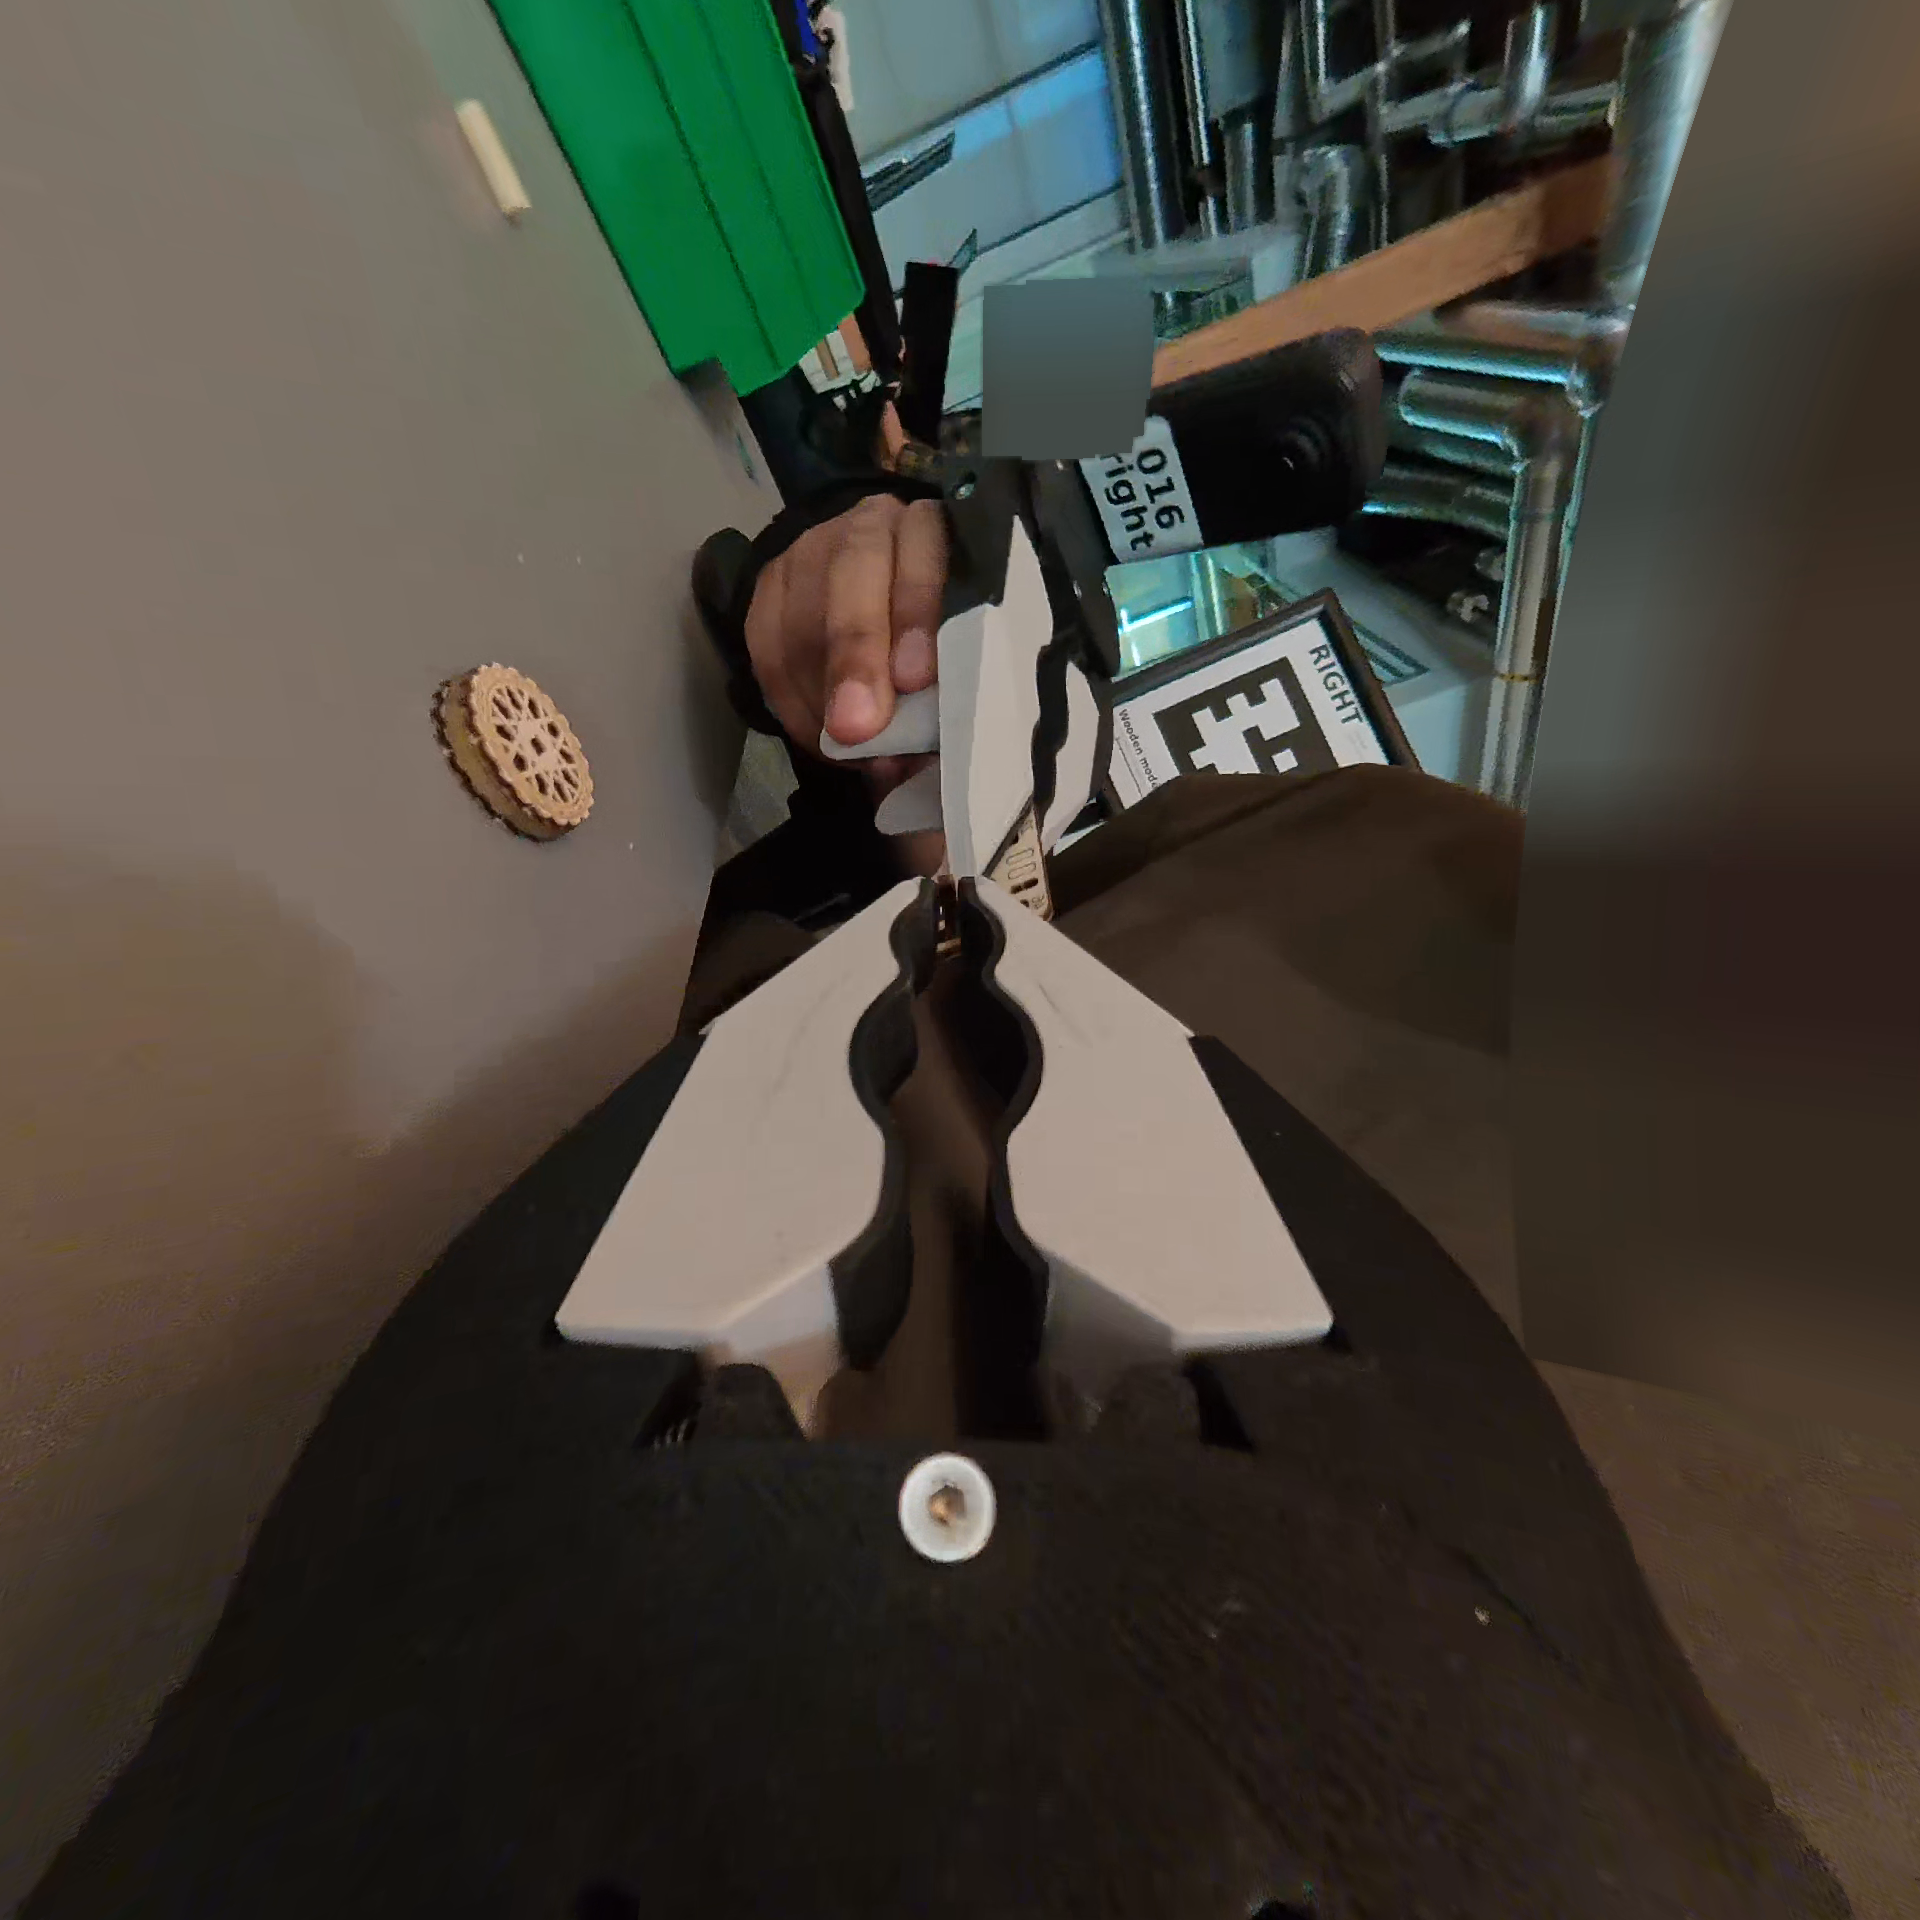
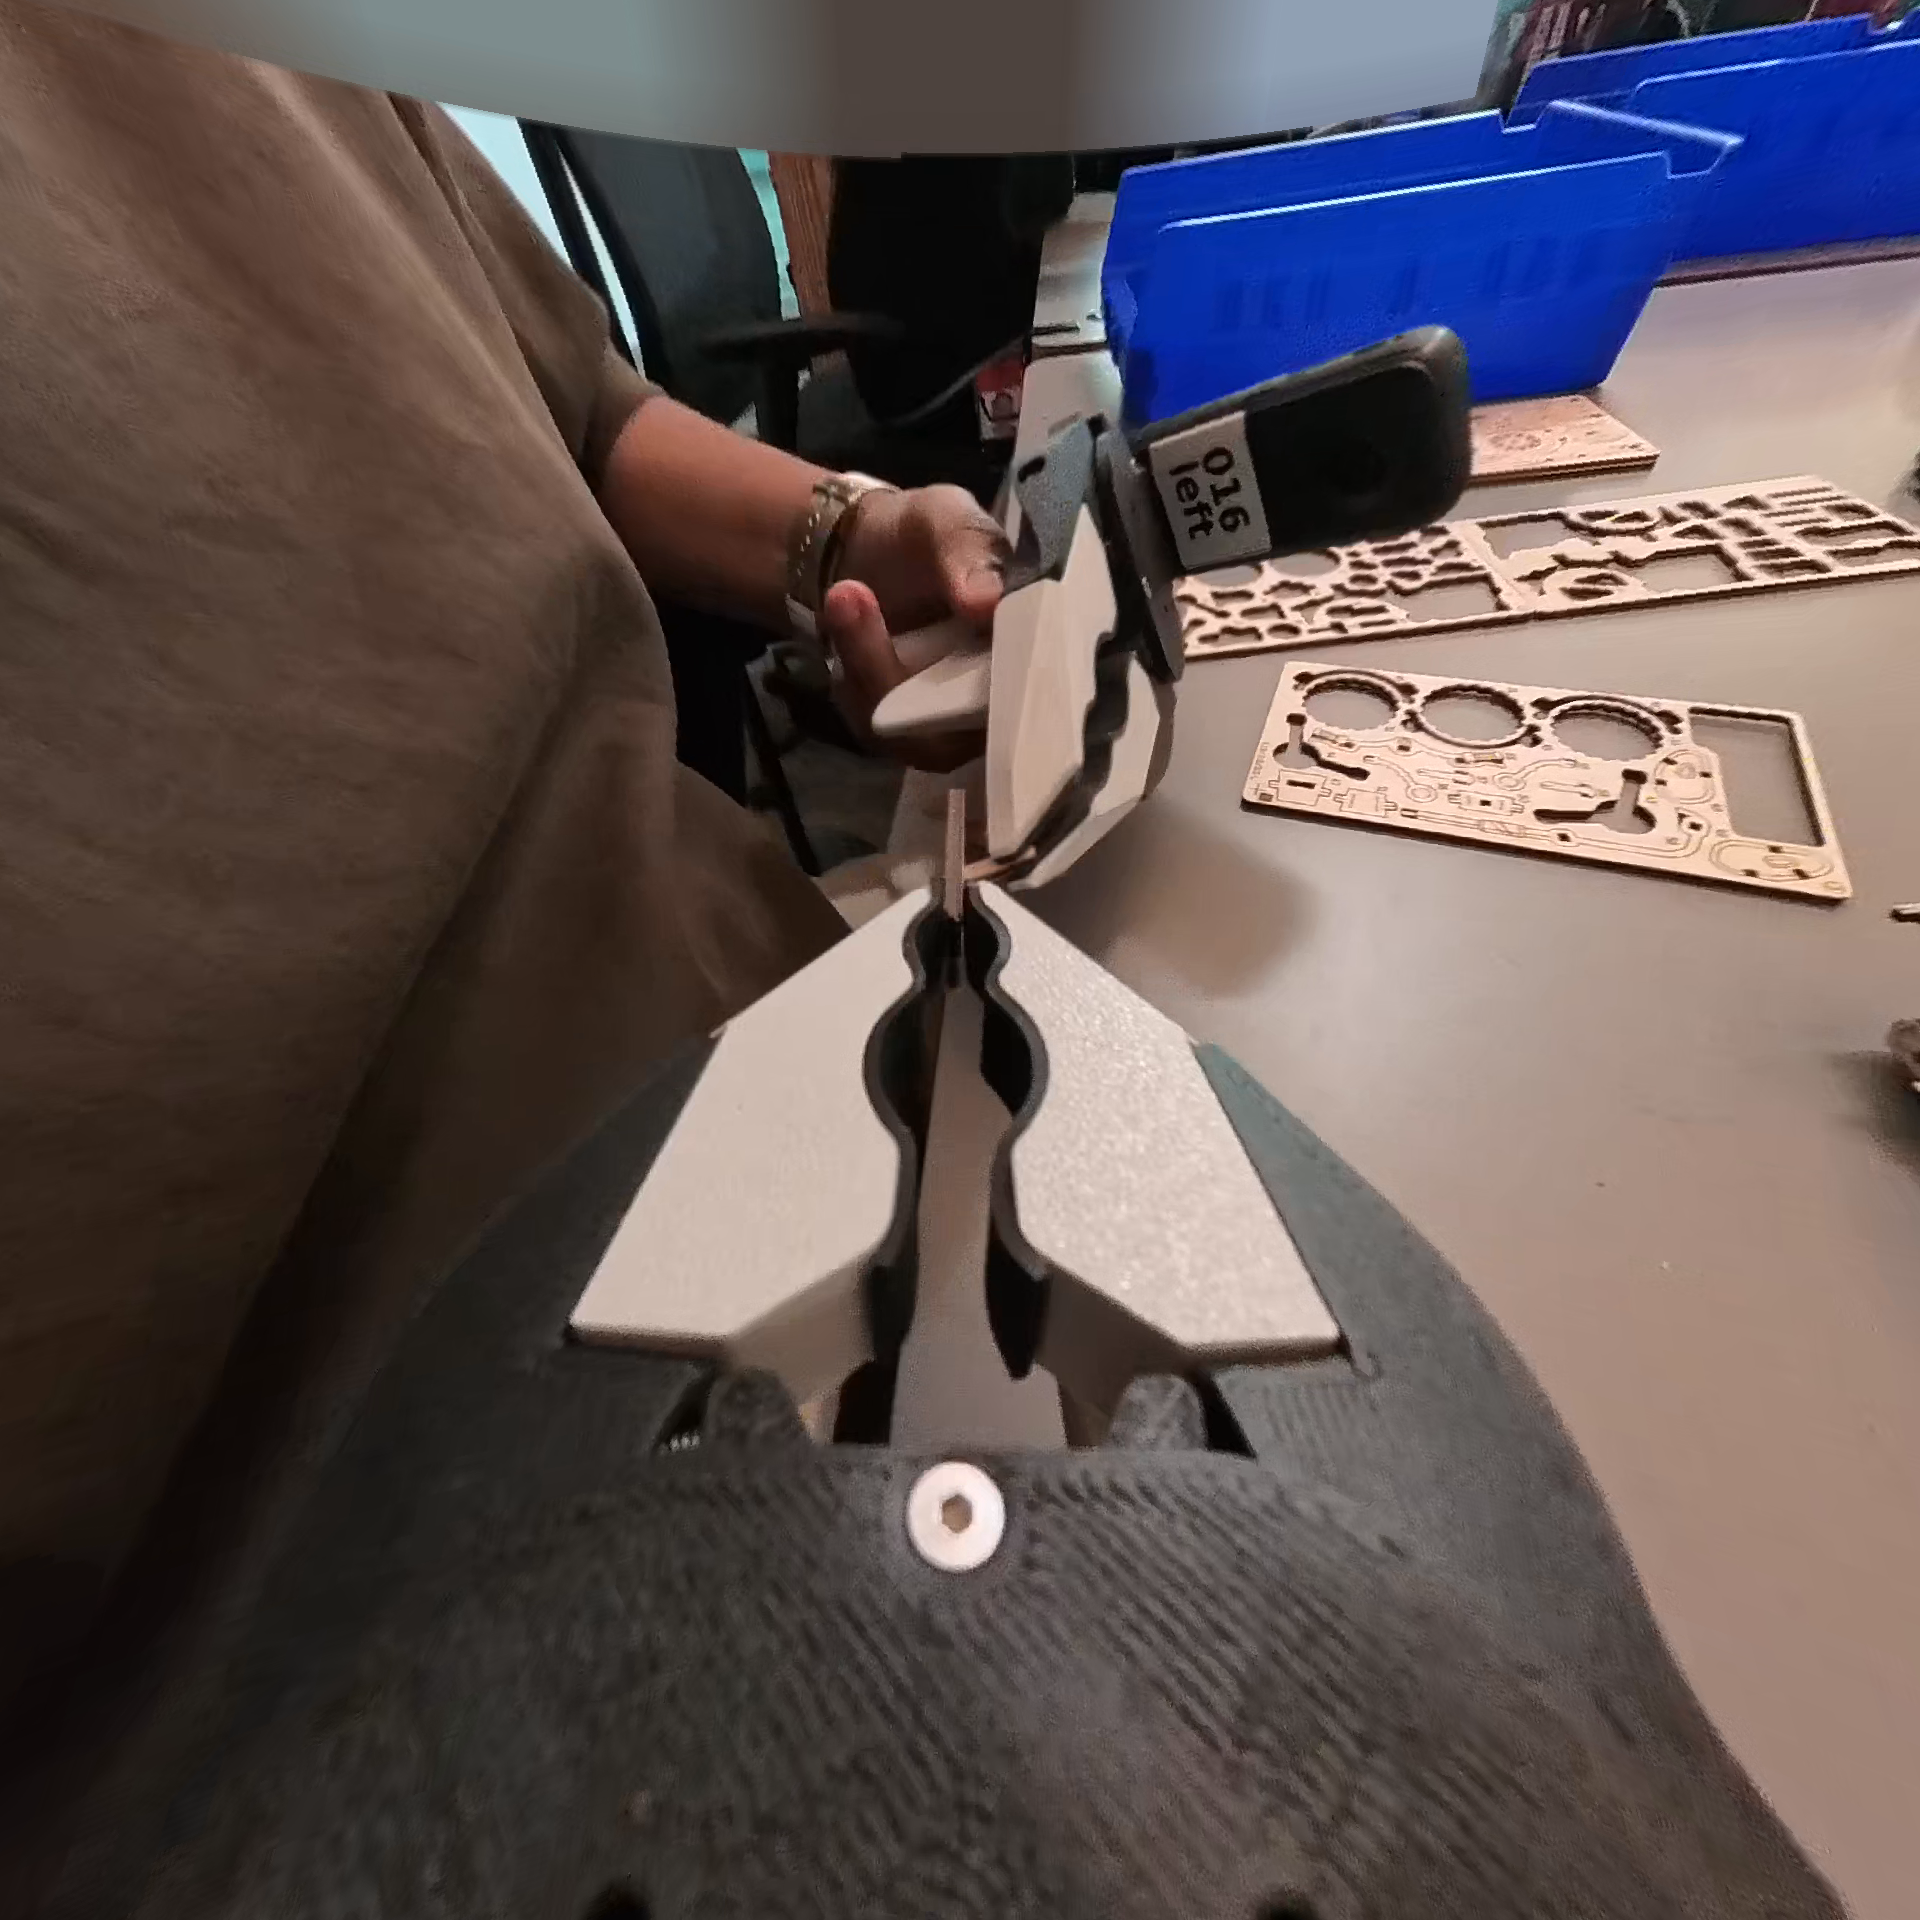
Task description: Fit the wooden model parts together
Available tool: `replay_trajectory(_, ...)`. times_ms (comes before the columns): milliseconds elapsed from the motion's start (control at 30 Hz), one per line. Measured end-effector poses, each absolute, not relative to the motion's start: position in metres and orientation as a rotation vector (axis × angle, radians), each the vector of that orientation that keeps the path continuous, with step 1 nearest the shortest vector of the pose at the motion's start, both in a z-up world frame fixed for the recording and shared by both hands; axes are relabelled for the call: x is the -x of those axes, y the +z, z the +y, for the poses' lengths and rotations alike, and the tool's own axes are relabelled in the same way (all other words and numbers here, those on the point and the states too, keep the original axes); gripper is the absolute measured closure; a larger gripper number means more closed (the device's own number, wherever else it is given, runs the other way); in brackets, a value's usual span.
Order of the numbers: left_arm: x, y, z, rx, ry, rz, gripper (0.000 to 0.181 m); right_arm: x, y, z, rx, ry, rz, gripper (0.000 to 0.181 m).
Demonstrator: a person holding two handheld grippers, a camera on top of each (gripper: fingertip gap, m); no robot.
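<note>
My left gripper (image 1: pixel 943 891) is shut on a small wooden part (image 1: pixel 948 925), of which only a sliver shows between the tips. My right gripper (image 2: pixel 956 896) is shut on a thin flat wooden part (image 2: pixel 954 847), seen edge-on and sticking up past the tips. The two grippers meet tip to tip, and the held parts touch or nearly touch. In the left wrist view the right gripper (image 1: pixel 992 847) comes down from above with a slotted wooden strip (image 1: pixel 1023 871). In the right wrist view the left gripper (image 2: pixel 1034 857) comes in from the upper right. A wooden gear (image 1: pixel 514 750) lies on the grey table.
Punched-out wooden sheets (image 2: pixel 1538 779) (image 2: pixel 1538 566) lie on the grey table (image 2: pixel 1455 1039) to the right. Blue bins (image 2: pixel 1382 270) stand behind them, and a green bin (image 1: pixel 707 177) stands at the far side. A framed marker card (image 1: pixel 1262 707) stands nearby. A person in a brown shirt (image 2: pixel 260 727) is close on the left. My left and right fingertips are right by each other.
</note>
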State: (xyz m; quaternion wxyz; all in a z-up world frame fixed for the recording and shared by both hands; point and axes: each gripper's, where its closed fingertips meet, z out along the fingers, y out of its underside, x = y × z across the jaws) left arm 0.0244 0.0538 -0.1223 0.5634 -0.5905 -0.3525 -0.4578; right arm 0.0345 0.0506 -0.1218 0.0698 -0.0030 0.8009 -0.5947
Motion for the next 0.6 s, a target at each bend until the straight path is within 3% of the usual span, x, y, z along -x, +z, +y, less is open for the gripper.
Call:
replay_trajectory(333, -0.010, -0.126, 0.055, 1.401, -0.961, -0.912, 0.181, -0.023, -0.127, 0.051, 0.007, -1.811, 2.573, 0.180)
replay_trajectory(600, -0.010, -0.102, 0.056, 1.437, -0.760, -0.791, 0.181, -0.024, -0.104, 0.055, -0.348, -1.677, 1.994, 0.180)
